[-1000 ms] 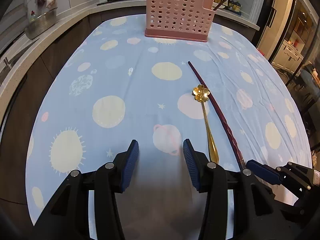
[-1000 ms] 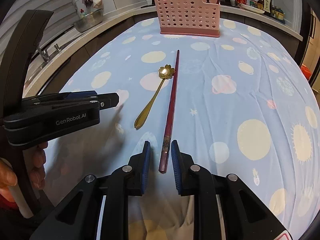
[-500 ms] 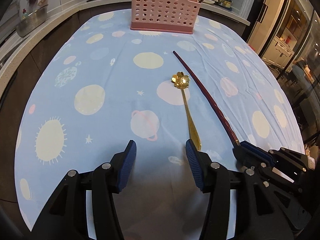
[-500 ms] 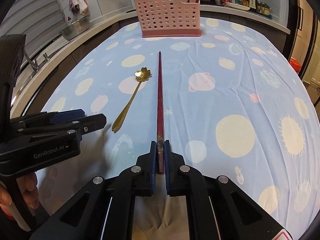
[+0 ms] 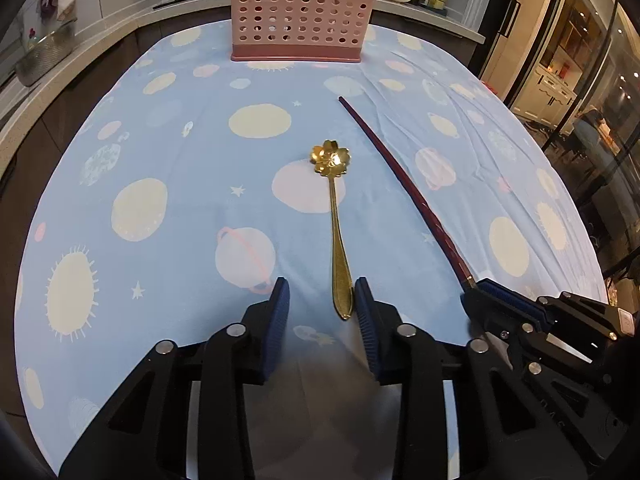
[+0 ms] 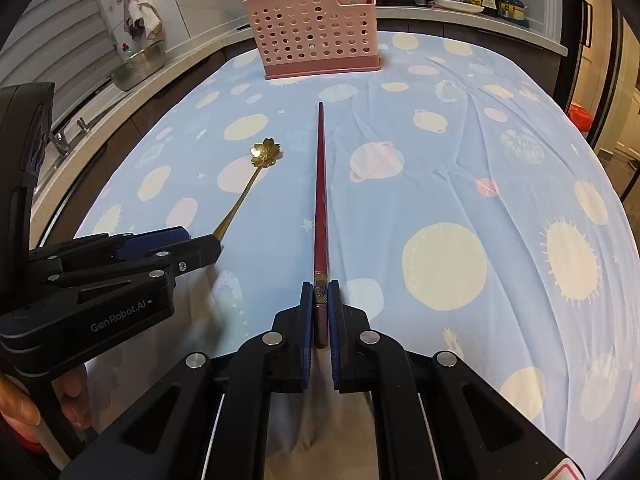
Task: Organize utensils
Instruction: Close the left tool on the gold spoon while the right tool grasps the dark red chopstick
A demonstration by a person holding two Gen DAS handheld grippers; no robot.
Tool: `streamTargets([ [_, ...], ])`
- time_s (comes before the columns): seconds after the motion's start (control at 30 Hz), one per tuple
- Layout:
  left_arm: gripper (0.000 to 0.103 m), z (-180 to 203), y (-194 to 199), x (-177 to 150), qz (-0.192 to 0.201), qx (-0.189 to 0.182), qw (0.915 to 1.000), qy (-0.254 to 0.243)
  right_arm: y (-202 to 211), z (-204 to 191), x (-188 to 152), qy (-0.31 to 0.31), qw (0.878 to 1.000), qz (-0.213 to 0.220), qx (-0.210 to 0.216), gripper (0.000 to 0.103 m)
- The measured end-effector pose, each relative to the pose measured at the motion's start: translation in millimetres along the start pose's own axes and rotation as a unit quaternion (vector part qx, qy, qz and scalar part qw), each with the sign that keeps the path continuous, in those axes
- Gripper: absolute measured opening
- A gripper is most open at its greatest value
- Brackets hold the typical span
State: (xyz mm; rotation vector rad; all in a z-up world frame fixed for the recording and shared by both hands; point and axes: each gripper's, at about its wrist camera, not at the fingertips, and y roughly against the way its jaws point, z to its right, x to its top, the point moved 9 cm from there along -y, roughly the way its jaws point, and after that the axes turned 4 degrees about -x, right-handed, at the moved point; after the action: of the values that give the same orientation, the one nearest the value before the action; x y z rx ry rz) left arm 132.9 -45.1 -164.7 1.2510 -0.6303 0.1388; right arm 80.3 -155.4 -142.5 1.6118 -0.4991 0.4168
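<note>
Desk covered by a pale blue cloth [image 5: 180, 184] printed with suns and planets. A pink perforated utensil holder [image 5: 298, 12] stood at the far edge, with several chopsticks upright in it.

Right claw [image 6: 320, 300] was clamped on the near, butt end of a dark red chopstick [image 6: 320, 184]; the pads pressed both its sides. The chopstick pointed away toward the holder, its tip well short of it.

Left claw [image 5: 320, 308] had just been closing but stood apart, pads not pressing anything. The handle end of a gold spoon [image 5: 338, 240] lay between its fingers, just beside the right-hand pad [image 5: 366, 320]. The spoon's flower-shaped bowl lay farther out on the cloth, left of the chopstick. A hand [image 6: 24, 416] showed at the left claw's grip, seen from the right wrist camera.
</note>
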Motion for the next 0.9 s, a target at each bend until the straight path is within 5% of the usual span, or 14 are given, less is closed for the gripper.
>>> streamTargets([
  [0.2, 0.011, -8, 3, -2, 0.001, -0.002, 1.0, 0.008, 0, 0, -1, 0.0, 1.0, 0.0, 0.001, 0.007],
  [0.5, 0.011, -8, 7, -1, -0.006, -0.031, 0.9992, 0.025, 5, 5, 2, -0.008, 1.0, 0.005, 0.003, 0.007],
  [0.9, 0.01, -5, 39, 24, 0.033, -0.045, 0.9981, 0.026, 18, 2, 13, -0.006, 1.0, 0.021, 0.011, 0.007],
])
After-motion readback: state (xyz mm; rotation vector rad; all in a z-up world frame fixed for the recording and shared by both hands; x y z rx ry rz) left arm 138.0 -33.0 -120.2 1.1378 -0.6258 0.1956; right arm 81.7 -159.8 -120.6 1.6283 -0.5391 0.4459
